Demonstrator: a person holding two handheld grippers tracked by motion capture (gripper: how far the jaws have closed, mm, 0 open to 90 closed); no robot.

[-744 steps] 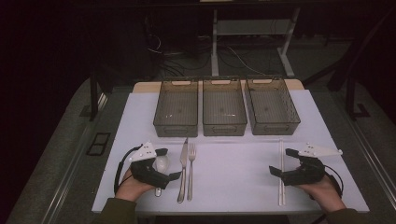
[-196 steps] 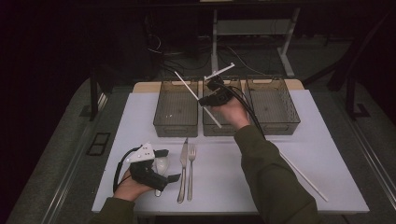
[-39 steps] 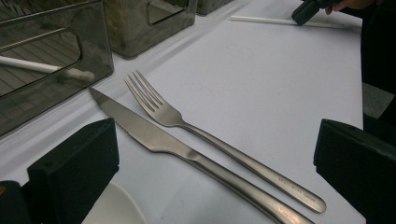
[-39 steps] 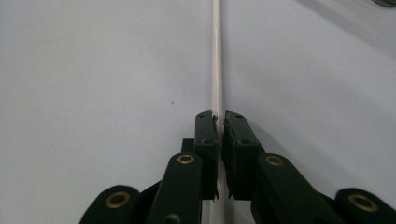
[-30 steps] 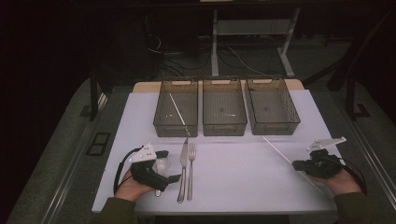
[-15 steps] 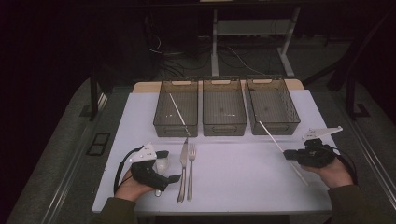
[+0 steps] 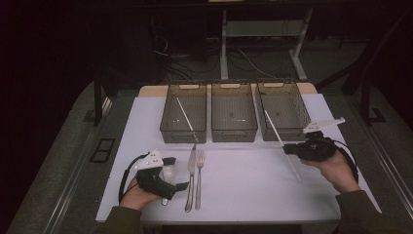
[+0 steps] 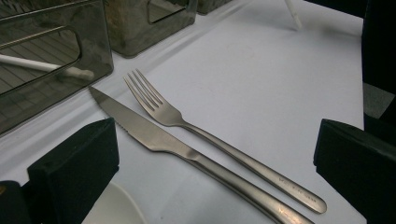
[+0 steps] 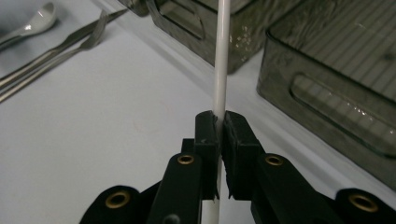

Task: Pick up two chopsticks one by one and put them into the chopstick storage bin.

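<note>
White table (image 7: 243, 195), three bins at far edge. Your right gripper (image 7: 292, 149) clamped white stick (image 7: 281, 144) mid-shaft, raised near right bin (image 7: 283, 109), likely for dropping in. Left gripper (image 7: 178, 173), jaws apart, idle beside knife (image 7: 190, 178).

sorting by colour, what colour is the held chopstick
White chopstick, clearest in the right gripper view.

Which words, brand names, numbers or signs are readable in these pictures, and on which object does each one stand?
No text can be read in any view.
Fork handle: a short stamped mark near its end, too small and blurred to read.
Knife handle: a faint mark, too blurred to tell whether it is text.
Three bins, spoon, white stick, both grippers: no label seen.
</note>
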